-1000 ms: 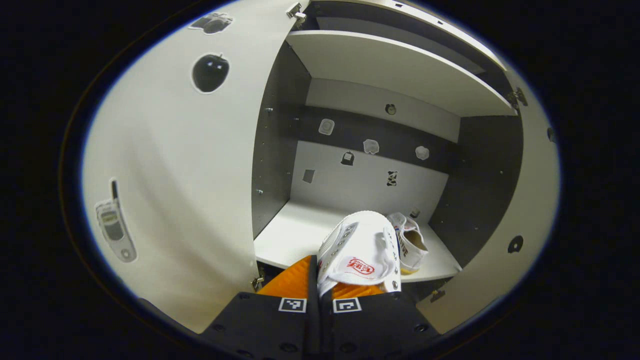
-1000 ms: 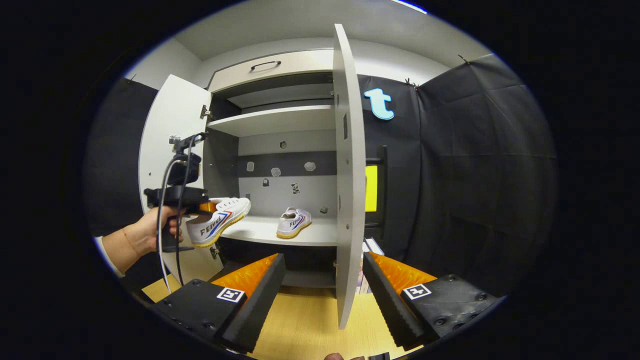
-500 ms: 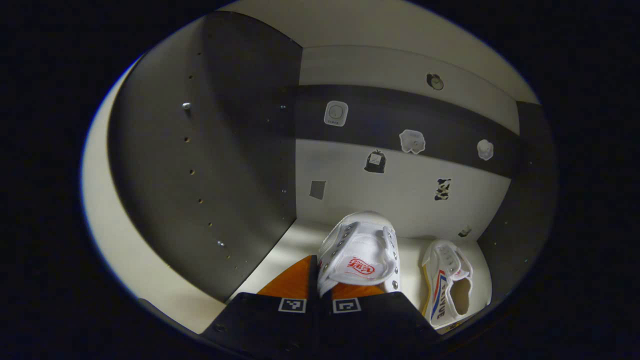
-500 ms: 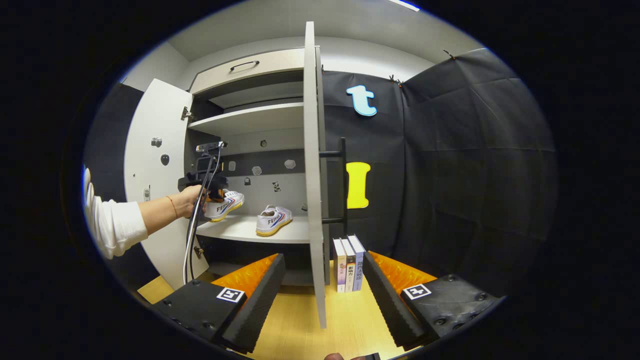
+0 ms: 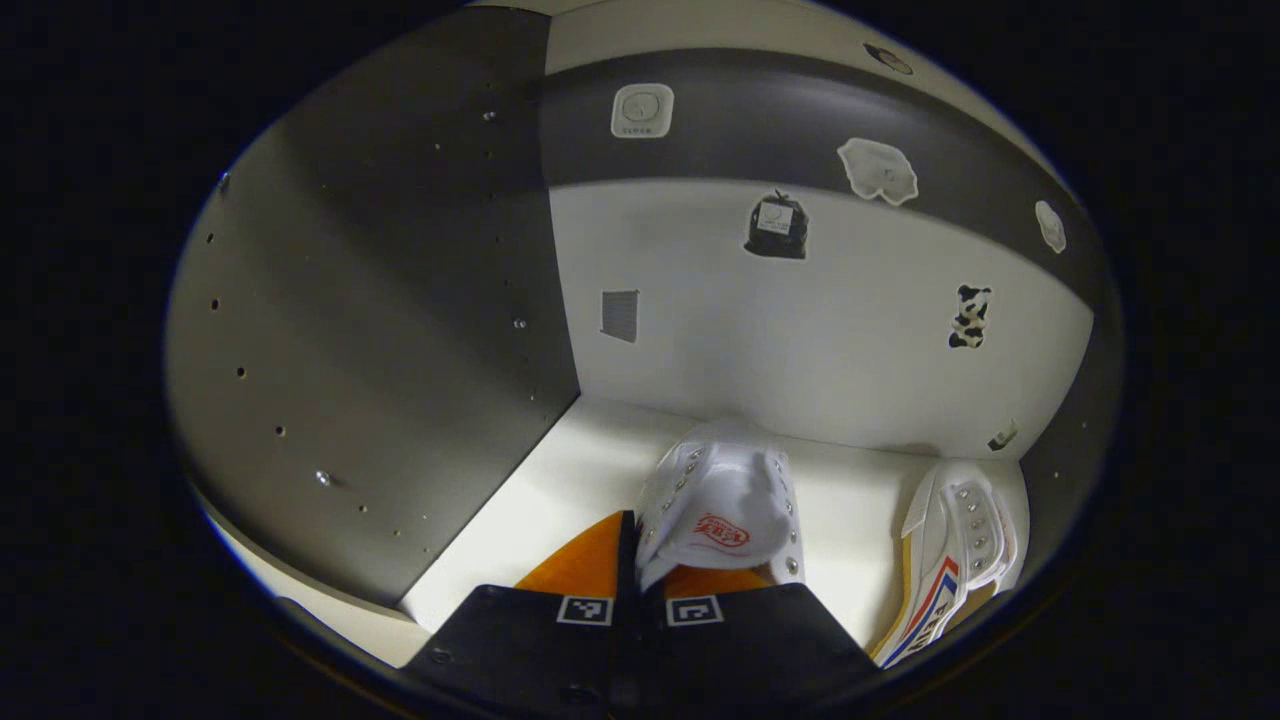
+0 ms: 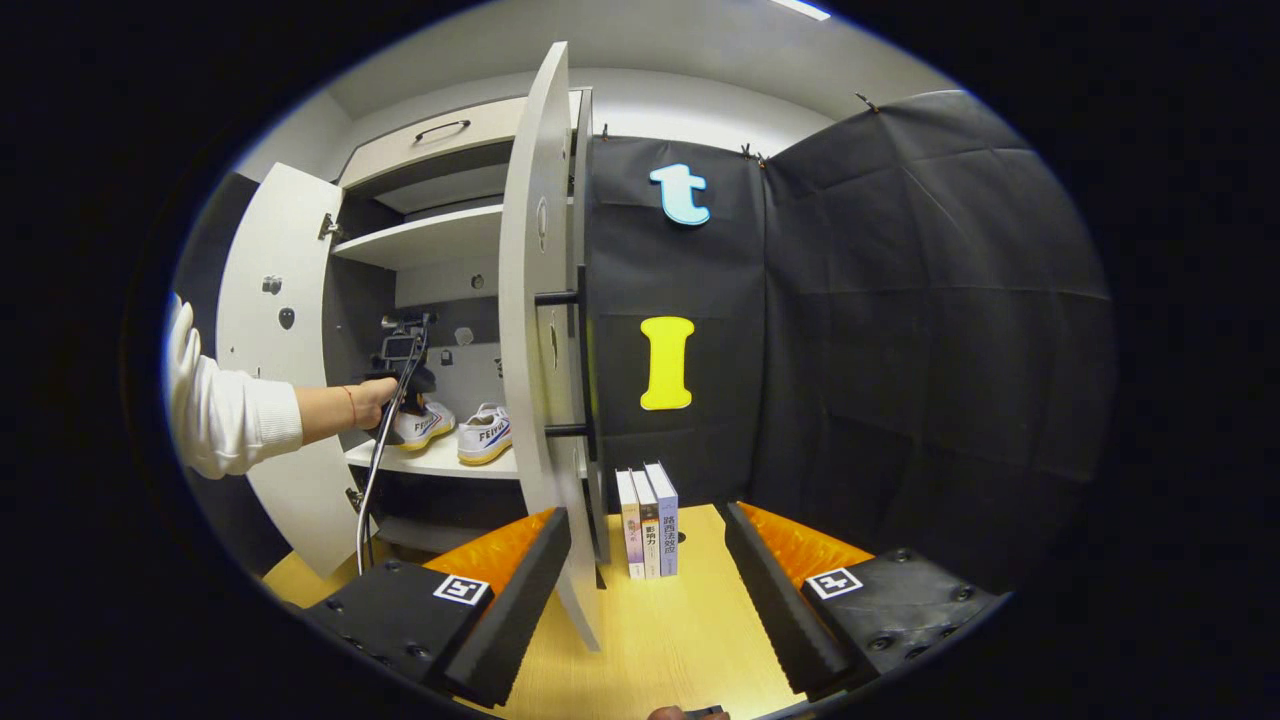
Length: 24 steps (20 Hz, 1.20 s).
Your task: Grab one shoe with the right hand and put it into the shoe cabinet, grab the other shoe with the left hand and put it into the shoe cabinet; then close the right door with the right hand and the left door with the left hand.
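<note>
My left gripper (image 5: 640, 545) is shut on the back of a white shoe (image 5: 720, 505), whose toe points at the cabinet's back wall just above the white shelf (image 5: 590, 460). The other white shoe (image 5: 955, 555), striped red and blue, lies on that shelf to the right. In the right gripper view a hand (image 6: 360, 405) holds the left gripper (image 6: 400, 375) inside the cabinet, with the held shoe (image 6: 425, 422) beside the resting shoe (image 6: 485, 438). My right gripper (image 6: 645, 512) is open, holds nothing, and hangs low outside the cabinet near the open right door (image 6: 535, 330).
The left door (image 6: 270, 370) stands wide open behind a white sleeve (image 6: 225, 415). Three books (image 6: 647, 520) stand on the wooden floor (image 6: 680, 640) by the right door's foot. An upper shelf (image 6: 420, 235) sits above. The dark side panel (image 5: 380, 320) is close on the held shoe's left.
My left gripper has carried its shoe deeper into the cabinet and lower toward the shelf. The right gripper has shifted right, so the right door now shows left of centre.
</note>
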Motion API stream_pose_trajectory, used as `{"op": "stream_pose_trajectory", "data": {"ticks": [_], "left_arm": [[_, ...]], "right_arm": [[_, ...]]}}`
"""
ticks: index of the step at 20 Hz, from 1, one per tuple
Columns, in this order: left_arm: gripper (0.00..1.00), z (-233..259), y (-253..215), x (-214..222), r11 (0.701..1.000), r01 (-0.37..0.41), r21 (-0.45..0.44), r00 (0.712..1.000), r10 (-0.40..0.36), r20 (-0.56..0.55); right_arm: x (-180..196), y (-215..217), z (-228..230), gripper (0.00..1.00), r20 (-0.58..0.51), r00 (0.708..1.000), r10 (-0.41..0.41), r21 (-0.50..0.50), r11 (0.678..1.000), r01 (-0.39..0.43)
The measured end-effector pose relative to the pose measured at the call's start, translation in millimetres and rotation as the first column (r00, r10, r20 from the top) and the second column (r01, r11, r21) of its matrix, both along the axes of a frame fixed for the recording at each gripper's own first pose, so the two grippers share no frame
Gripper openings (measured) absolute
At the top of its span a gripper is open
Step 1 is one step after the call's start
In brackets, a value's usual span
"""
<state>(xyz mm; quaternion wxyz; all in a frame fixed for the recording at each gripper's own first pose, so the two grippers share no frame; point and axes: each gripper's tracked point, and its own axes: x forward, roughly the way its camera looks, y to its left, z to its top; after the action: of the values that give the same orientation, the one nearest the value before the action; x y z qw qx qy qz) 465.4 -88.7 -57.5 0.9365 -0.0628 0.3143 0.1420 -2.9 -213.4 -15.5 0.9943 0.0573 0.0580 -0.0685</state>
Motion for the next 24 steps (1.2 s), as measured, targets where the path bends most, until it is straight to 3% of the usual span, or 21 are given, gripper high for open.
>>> {"op": "stream_pose_trajectory", "data": {"ticks": [5, 6, 12, 14, 15, 16, 20, 24], "left_arm": [[0.23, 9, -11, -7, 0.999, 0.047, -0.006, 0.999, -0.047, 0.008], [0.31, 14, -12, -7, 0.998, 0.063, 0.005, 0.998, -0.063, 0.023], [0.60, 36, -24, -35, 0.988, 0.154, 0.021, 0.981, -0.155, 0.120], [0.76, 52, -28, -46, 0.981, 0.192, 0.033, 0.961, -0.195, 0.198], [0.95, 60, -28, -52, 0.978, 0.200, 0.051, 0.950, -0.207, 0.234], [0.99, 71, -28, -58, 0.977, 0.204, 0.064, 0.939, -0.214, 0.269], [0.98, 104, -36, -93, 0.969, 0.239, 0.058, 0.896, -0.243, 0.373], [0.98, 137, -42, -144, 0.958, 0.274, 0.081, 0.834, -0.279, 0.476]], "right_arm": [[-2, 0, -2, 0.99, 0.002, 1.000, 0.010, 0.008, 1.000, -0.010], [-3, -1, -2, 1.00, 0.000, 1.000, 0.013, 0.012, 1.000, -0.013], [-4, 1, 3, 0.99, 0.007, 1.000, 0.030, 0.030, 0.999, -0.030], [-4, 1, 8, 0.99, 0.017, 0.999, 0.031, 0.032, 0.999, -0.032], [-4, 0, 11, 0.99, 0.026, 0.999, 0.029, 0.032, 0.999, -0.030], [-4, -1, 14, 0.99, 0.032, 0.999, 0.024, 0.028, 0.999, -0.025], [11, -10, 29, 0.99, 0.044, 0.999, 0.007, 0.024, 1.000, -0.008], [26, -29, 42, 0.99, 0.058, 0.998, -0.020, 0.020, 1.000, 0.018]]}}
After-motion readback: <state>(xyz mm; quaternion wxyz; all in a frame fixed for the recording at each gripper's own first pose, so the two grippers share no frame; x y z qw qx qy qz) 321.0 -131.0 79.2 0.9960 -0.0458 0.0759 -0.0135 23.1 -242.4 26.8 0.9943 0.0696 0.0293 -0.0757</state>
